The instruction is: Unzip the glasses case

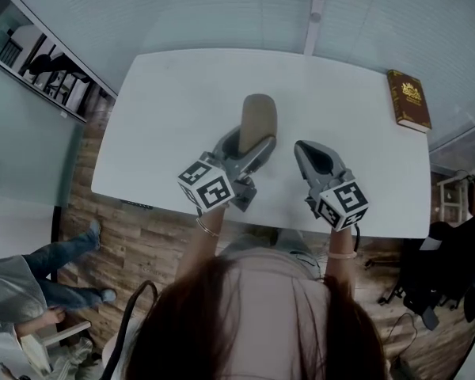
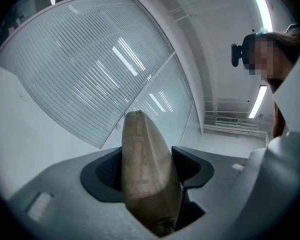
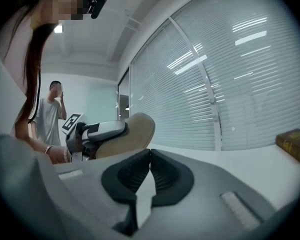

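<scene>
The tan glasses case (image 1: pixel 259 117) is lifted over the white table (image 1: pixel 174 93), with its far end pointing away from me. My left gripper (image 1: pixel 256 147) is shut on its near end, one dark pad against each side. In the left gripper view the case (image 2: pixel 145 159) stands narrow between the jaws, its seam running along the top. My right gripper (image 1: pixel 301 149) hovers just right of the case, shut, with nothing between its jaws. In the right gripper view its pads (image 3: pixel 162 176) meet at the tips, and the case (image 3: pixel 135 129) and left gripper (image 3: pixel 102 132) show to the left beyond them.
A brown hardcover book (image 1: pixel 408 100) lies at the table's far right corner and also shows as a book (image 3: pixel 295 144) in the right gripper view. Slatted blinds run behind the table. A person (image 1: pixel 32 279) is on the wooden floor at the left.
</scene>
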Demonstrator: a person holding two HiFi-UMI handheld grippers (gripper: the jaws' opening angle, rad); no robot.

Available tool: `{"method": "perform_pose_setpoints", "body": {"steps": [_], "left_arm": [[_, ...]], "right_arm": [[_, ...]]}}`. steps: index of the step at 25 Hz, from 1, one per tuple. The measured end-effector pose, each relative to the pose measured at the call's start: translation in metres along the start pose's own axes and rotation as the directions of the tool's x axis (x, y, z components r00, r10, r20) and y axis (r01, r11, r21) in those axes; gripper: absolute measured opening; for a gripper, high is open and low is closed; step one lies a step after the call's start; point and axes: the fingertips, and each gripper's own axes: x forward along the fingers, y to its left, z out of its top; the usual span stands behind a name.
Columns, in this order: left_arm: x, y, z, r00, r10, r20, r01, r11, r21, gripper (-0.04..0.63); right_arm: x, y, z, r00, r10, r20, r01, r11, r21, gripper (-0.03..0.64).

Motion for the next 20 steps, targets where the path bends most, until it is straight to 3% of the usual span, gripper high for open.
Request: {"method": "perform_pose_setpoints", "body": {"steps": [5, 10, 20], "left_arm": [[-0.008, 0.001, -0.003, 0.999, 0.025, -0.045, -0.022, 0.996, 0.084, 0.290], [-0.016, 0.001, -0.008, 0.996, 0.045, -0.073, -0.035, 0.990, 0.136, 0.290], [-0.019, 0.002, -0.016, 0.989, 0.112, -0.101, -0.083, 0.964, 0.252, 0.290]], "right_arm": [[-0.003, -0.003, 0.006, 0.992, -0.110, 0.067, 0.107, 0.994, 0.038, 0.003], [-0.006, -0.008, 0.008, 0.980, -0.190, 0.061, 0.189, 0.982, 0.018, 0.003], [-0.017, -0.018, 0.010, 0.969, -0.243, 0.046, 0.244, 0.970, -0.016, 0.003]]}}
